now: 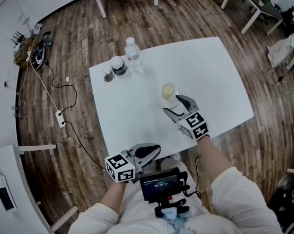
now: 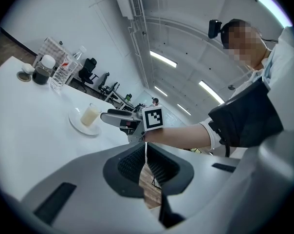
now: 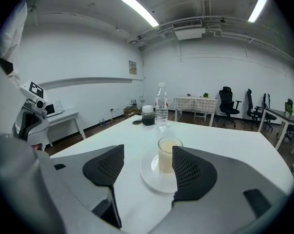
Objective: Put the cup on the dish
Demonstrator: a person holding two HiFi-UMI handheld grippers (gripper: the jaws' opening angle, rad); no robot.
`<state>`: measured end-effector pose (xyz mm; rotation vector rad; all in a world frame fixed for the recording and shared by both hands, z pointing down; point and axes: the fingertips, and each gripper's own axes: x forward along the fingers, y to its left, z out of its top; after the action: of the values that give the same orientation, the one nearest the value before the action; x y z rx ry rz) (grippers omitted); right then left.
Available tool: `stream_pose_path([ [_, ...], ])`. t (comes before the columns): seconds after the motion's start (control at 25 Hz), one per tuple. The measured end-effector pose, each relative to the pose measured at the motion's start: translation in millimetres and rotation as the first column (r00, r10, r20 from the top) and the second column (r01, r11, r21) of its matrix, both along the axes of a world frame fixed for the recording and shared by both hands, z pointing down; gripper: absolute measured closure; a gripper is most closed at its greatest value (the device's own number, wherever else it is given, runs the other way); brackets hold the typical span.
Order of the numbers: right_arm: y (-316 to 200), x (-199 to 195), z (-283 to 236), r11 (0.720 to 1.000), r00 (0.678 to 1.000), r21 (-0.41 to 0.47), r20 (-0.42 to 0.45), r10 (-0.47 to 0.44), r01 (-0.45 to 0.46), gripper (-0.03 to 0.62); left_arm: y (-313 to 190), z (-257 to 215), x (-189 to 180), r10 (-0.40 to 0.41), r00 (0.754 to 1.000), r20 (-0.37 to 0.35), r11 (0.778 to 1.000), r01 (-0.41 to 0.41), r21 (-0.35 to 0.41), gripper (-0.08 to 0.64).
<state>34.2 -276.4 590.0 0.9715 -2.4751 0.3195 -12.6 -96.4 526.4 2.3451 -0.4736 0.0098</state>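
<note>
A clear cup [image 1: 168,90] of pale milky liquid stands upright on a white dish [image 1: 162,101] near the middle of the white table [image 1: 220,77]. My right gripper [image 1: 172,104] is open just behind the dish and holds nothing. In the right gripper view the cup [image 3: 167,155] and dish [image 3: 149,177] lie just ahead of the gripper [image 3: 147,155], and the right pad hides part of the cup. My left gripper [image 1: 154,150] is shut and empty at the table's near edge. From the left gripper [image 2: 146,147] view I see the cup [image 2: 90,115] and the right gripper [image 2: 110,117] off to one side.
At the table's far left stand a water bottle [image 1: 132,52], a dark jar with a white lid [image 1: 119,66] and a small round lid [image 1: 108,78]. A device with a screen [image 1: 159,184] hangs at the person's chest. Cables and a power strip [image 1: 61,117] lie on the wooden floor.
</note>
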Motion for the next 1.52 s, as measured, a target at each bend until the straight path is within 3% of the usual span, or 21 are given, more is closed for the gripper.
stream_pose_path([
  [0.44,39.7,-3.5,-23.3,0.999,1.0,0.03,0.014,-0.02,0.02,0.279,3.8,-9.6,-8.2,-0.011,1.0,0.002,0.999,0.011,0.04,0.558],
  [0.88,86.1,6.2,-34.2,0.999,0.999,0.043,0.04,-0.016,0.014,0.436,16.2,-14.3,-13.2,-0.02,1.0,0.006,0.997,0.019,0.076,0.558],
  [0.96,96.1,5.6,-37.2,0.999,0.999,0.04,0.047,-0.018,0.016,0.497,19.8,-15.9,-13.9,-0.018,1.0,0.004,0.996,0.017,0.082,0.558],
  [1.2,122.2,2.9,-40.0,0.999,0.998,0.018,0.044,-0.05,0.049,0.538,24.9,-22.8,-13.6,-0.019,1.0,0.008,0.995,0.018,0.095,0.558],
  [1.52,149.9,0.2,-51.4,0.998,0.995,0.015,0.071,-0.064,0.063,0.545,26.2,-30.2,-8.2,0.012,1.0,0.017,0.991,-0.015,0.134,0.558],
])
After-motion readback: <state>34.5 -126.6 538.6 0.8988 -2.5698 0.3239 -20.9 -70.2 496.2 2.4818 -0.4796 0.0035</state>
